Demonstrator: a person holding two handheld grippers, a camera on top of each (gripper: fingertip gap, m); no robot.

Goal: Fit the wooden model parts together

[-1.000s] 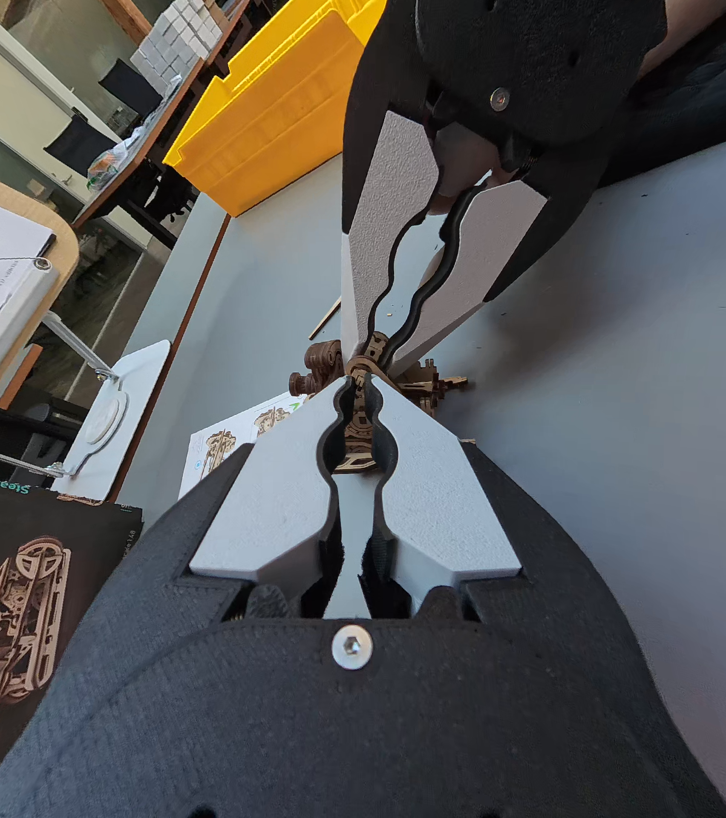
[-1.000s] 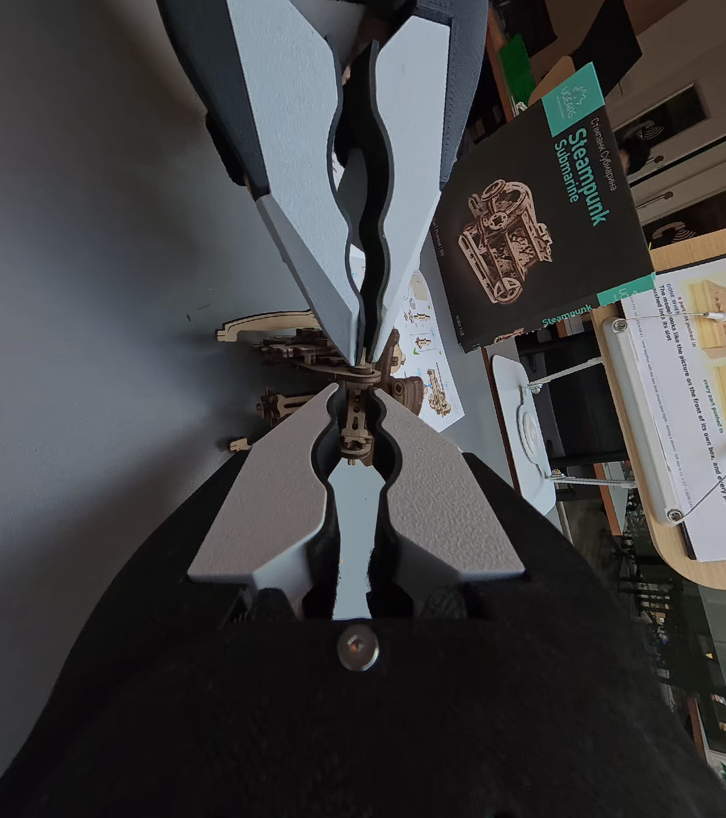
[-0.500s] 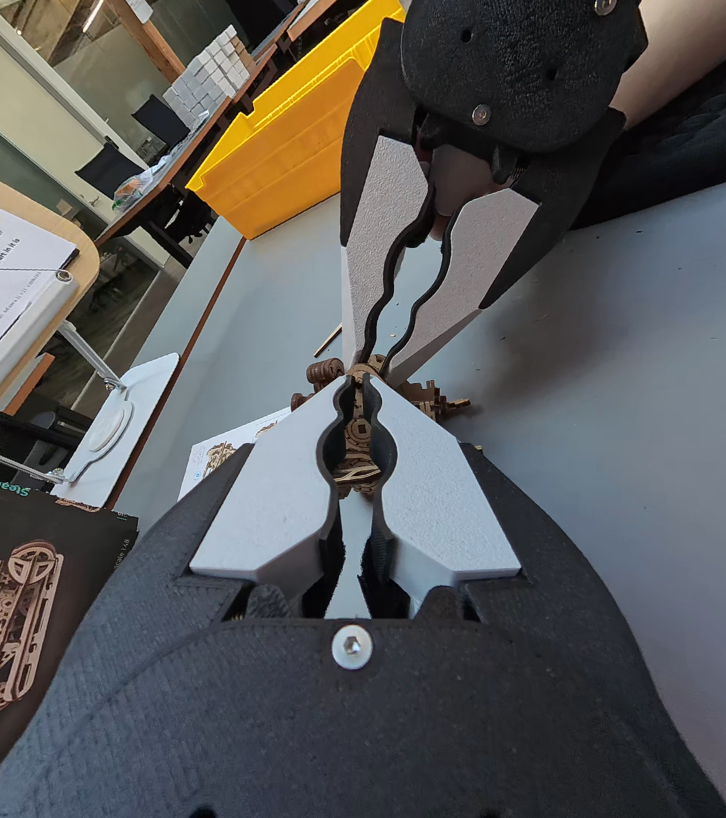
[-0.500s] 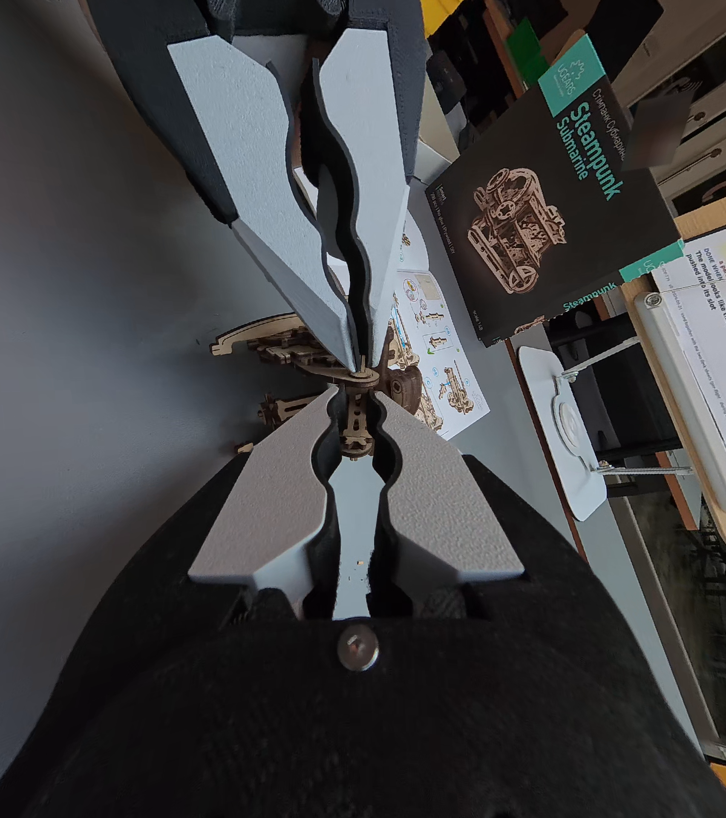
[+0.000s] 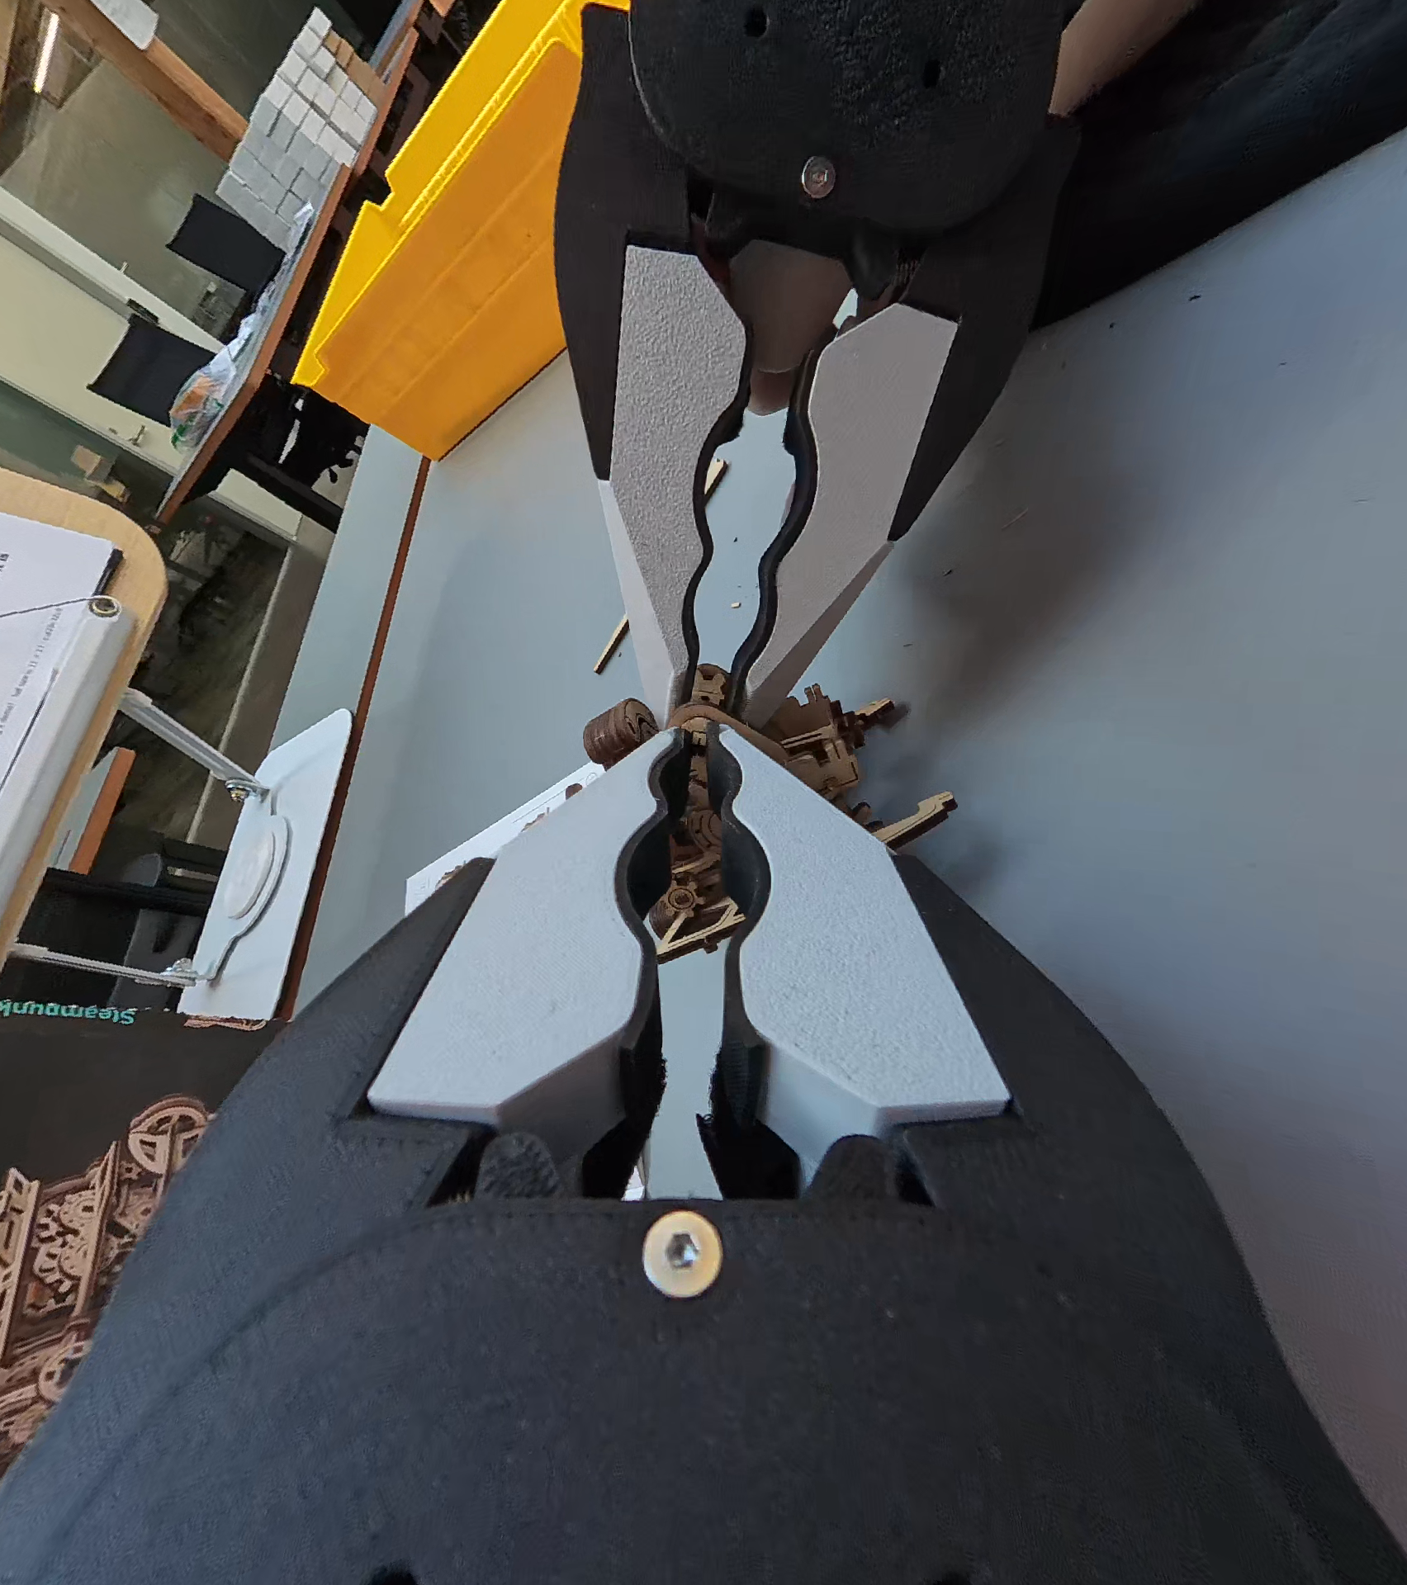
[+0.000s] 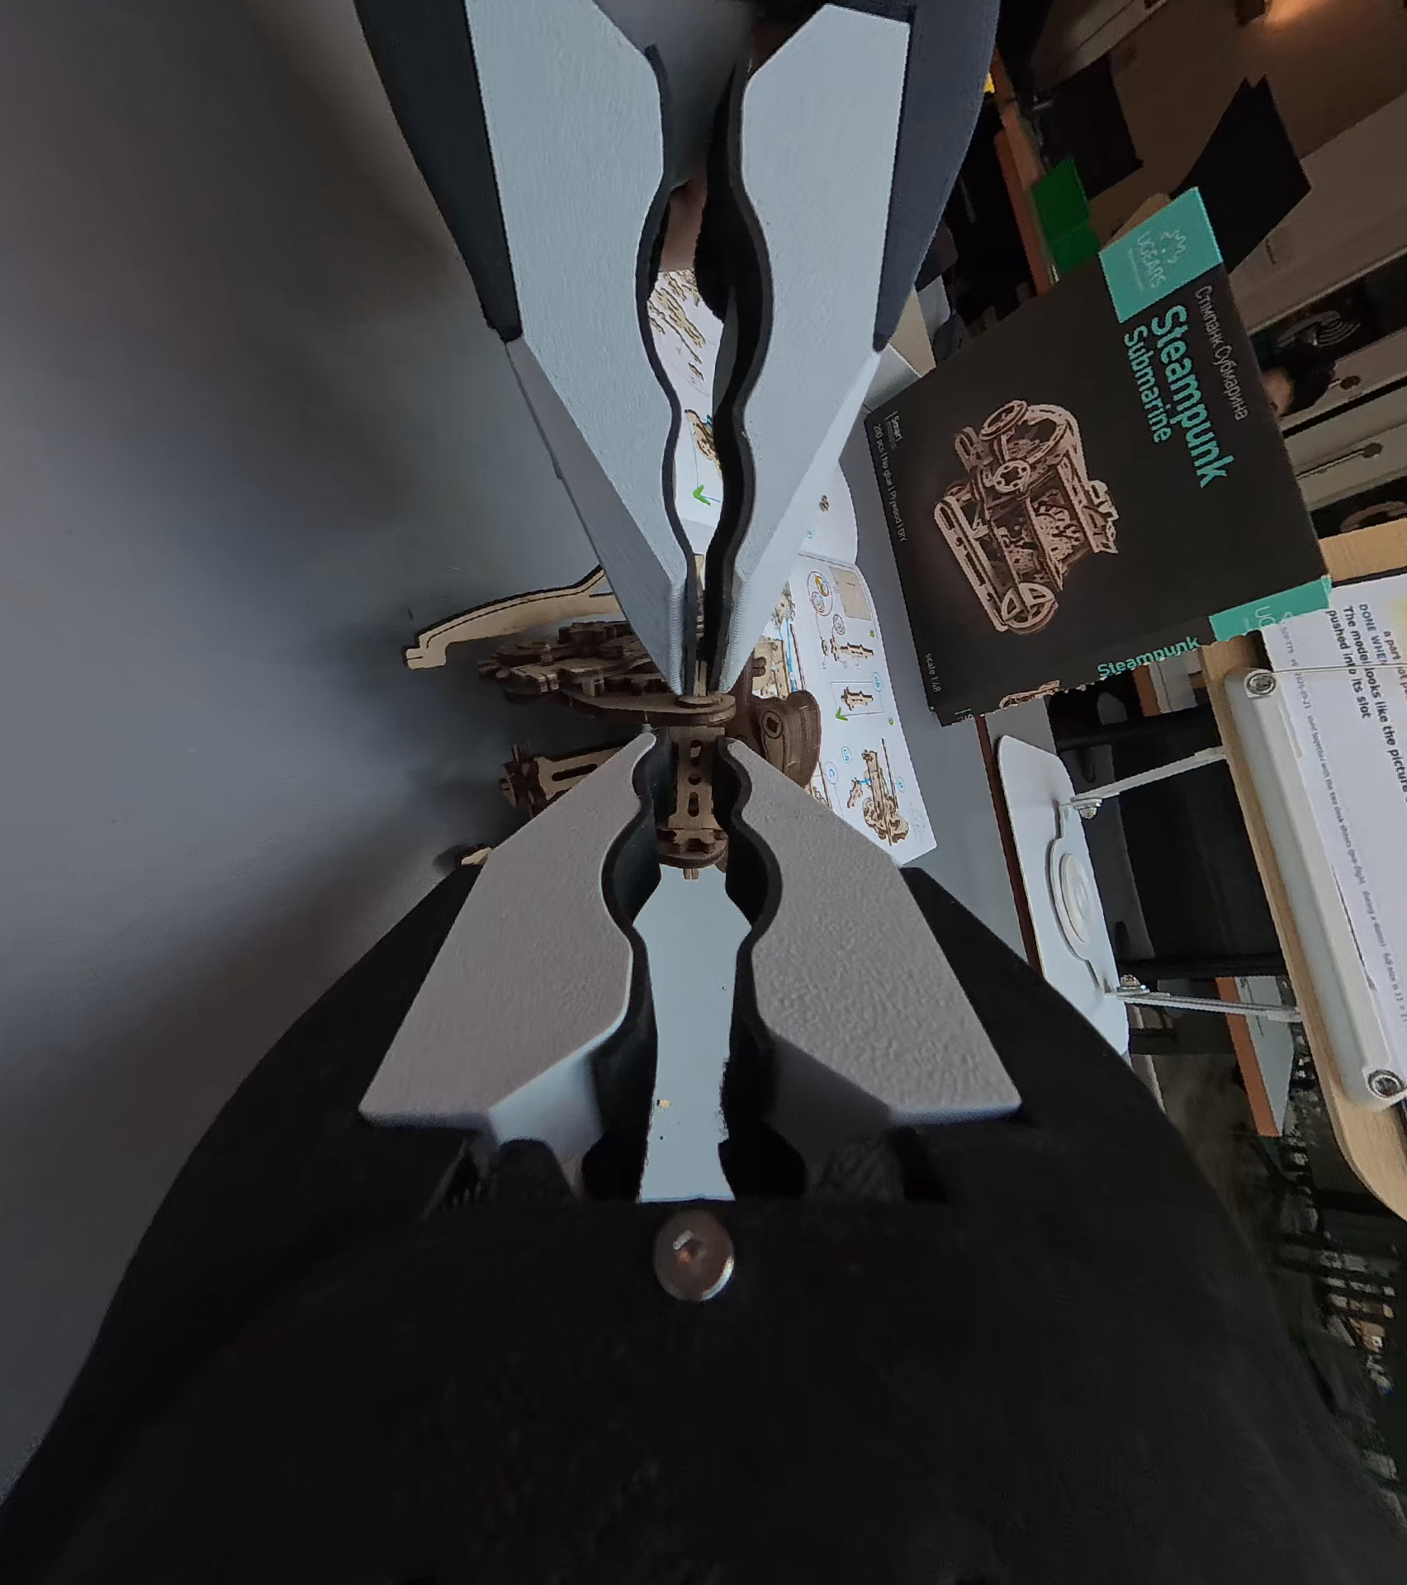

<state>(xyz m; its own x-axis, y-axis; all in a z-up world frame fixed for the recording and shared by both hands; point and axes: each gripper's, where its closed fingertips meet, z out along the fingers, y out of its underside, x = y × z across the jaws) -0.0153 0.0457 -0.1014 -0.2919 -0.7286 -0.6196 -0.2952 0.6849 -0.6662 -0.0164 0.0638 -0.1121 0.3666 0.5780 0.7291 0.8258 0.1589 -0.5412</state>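
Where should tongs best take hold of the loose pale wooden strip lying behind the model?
Judging by its pose, grip the pale wooden strip across its narrow middle, coming straight down from above: it lies flat on the grey table, long and thin, with its right end hidden behind the left tongs.

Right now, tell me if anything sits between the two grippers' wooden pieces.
Nothing visible does. The left gripper and right gripper meet tip to tip, each shut on a wooden piece, and the pieces already touch at the brown link.
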